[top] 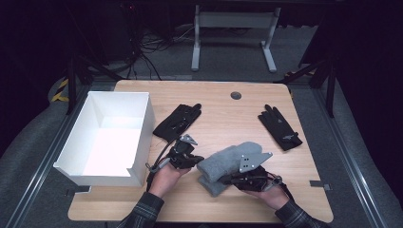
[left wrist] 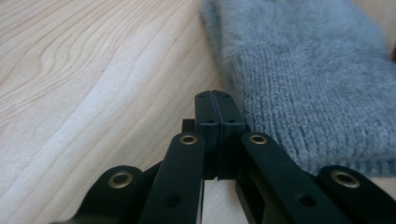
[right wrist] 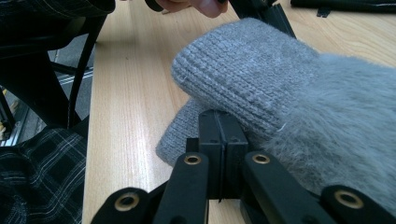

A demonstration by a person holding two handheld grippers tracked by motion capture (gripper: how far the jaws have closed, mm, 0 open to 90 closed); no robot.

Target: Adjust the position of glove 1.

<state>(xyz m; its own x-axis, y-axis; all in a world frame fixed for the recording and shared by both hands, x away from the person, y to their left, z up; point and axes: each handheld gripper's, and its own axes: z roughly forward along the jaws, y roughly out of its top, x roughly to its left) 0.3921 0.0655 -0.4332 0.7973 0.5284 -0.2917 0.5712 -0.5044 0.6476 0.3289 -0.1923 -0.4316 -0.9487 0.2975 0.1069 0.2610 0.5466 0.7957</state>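
Two grey knitted mittens (top: 229, 159) lie stacked near the table's front centre, the upper one (right wrist: 252, 79) across the lower one (right wrist: 180, 135). My left gripper (top: 194, 159) sits at their left end, jaws shut with nothing between them (left wrist: 215, 108), and the mitten's ribbed cuff (left wrist: 308, 88) is just to its right. My right gripper (top: 229, 179) comes in from the right at the pile's front edge. Its jaws are shut (right wrist: 219, 127), and the tips rest against the mittens where the two overlap.
An open white box (top: 142, 124) stands at the table's left. One black glove (top: 178, 121) lies beside it, another (top: 280, 127) at the right. A round cable hole (top: 235, 95) sits near the far edge. Bare wood (left wrist: 93, 93) stretches to the left of the mittens.
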